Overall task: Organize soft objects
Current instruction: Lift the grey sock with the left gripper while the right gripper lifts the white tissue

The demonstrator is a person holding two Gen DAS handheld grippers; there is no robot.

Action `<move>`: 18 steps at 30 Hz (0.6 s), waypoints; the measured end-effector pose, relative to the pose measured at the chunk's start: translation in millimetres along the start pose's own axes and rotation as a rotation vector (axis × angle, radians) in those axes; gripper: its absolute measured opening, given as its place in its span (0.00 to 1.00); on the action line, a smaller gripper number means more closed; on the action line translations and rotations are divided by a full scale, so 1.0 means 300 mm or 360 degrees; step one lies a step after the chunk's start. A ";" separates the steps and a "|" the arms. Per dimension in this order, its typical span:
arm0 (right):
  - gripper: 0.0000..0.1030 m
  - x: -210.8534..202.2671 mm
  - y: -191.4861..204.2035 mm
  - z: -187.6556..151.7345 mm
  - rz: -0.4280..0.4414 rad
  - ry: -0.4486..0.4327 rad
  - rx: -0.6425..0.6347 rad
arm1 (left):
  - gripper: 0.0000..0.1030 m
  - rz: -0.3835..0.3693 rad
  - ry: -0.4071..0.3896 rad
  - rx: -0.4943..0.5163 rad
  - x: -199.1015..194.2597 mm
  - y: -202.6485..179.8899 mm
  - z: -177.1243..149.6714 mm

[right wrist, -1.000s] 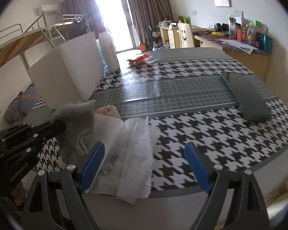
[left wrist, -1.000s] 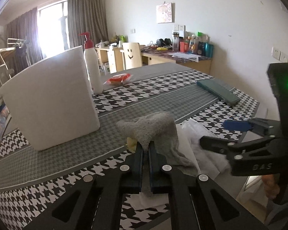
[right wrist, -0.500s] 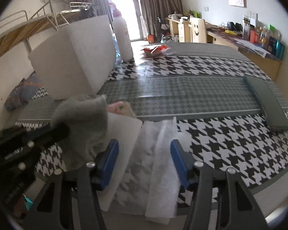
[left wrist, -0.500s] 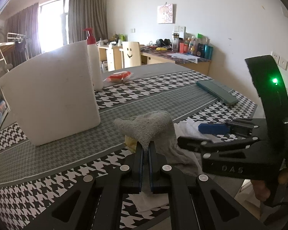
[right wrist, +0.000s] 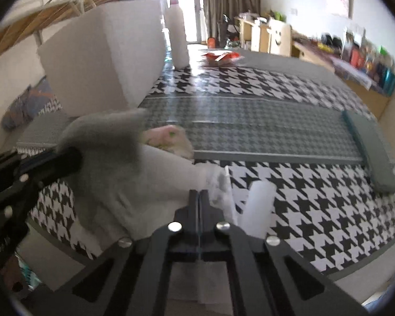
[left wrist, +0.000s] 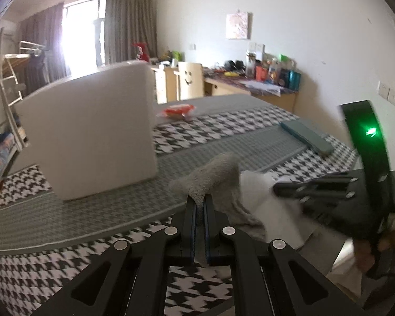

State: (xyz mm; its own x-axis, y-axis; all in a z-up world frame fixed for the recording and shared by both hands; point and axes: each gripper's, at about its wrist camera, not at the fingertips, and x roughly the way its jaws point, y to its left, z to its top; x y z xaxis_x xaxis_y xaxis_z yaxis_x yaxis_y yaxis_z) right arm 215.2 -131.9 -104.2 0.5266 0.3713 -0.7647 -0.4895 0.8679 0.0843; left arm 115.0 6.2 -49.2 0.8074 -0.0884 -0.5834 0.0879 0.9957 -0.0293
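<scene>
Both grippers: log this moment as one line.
left gripper: shut on grey towel | right gripper: shut on white sheet | both cloths at table edge

Grey cloth (left wrist: 218, 173): terry-like fabric, rough and matt.
White sheet (right wrist: 218, 184): thin, fibrous, tissue-like material, crinkled, matt.
Table covering (right wrist: 289, 197): houndstooth-patterned surface, smooth, a glossy sheen seen towards the window.
White block (left wrist: 92, 142): foam-like, matt, finely grained faces.
Bottle (right wrist: 177, 34): white plastic, smooth, slightly glossy.
Left gripper (left wrist: 200, 205): black matt plastic, bright metal screw heads.
Right gripper (right wrist: 198, 197): black matt plastic, bright metal screw heads.
Flat green-grey case (right wrist: 368, 150): matt, smooth.
</scene>
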 end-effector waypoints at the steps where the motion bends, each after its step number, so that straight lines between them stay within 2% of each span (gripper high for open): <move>1: 0.01 -0.025 -0.028 0.004 -0.0025 -0.0046 0.0035 | 0.05 0.0005 -0.0008 -0.0009 -0.009 0.010 0.005; 4: 0.01 -0.087 -0.070 0.020 -0.0016 -0.0127 0.0105 | 0.05 0.0035 -0.0036 -0.0017 -0.033 0.029 0.010; 6: 0.01 -0.136 -0.076 0.030 -0.0056 -0.0190 0.0092 | 0.05 0.0060 -0.0046 -0.0023 -0.048 0.041 0.010; 12: 0.01 -0.227 -0.067 0.054 -0.0052 -0.0290 0.0082 | 0.05 0.0110 -0.0072 -0.0053 -0.079 0.078 0.009; 18: 0.02 -0.195 -0.020 0.080 0.0025 -0.0260 0.0018 | 0.05 0.0092 -0.0069 -0.0050 -0.086 0.083 0.005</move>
State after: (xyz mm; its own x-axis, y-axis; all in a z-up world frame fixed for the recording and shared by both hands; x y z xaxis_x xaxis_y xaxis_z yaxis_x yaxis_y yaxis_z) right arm 204.1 -151.0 -44.6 0.6253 0.4328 -0.6493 -0.4911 0.8649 0.1035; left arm 97.2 33.2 -33.5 0.8352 -0.0315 -0.5491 0.0229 0.9995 -0.0225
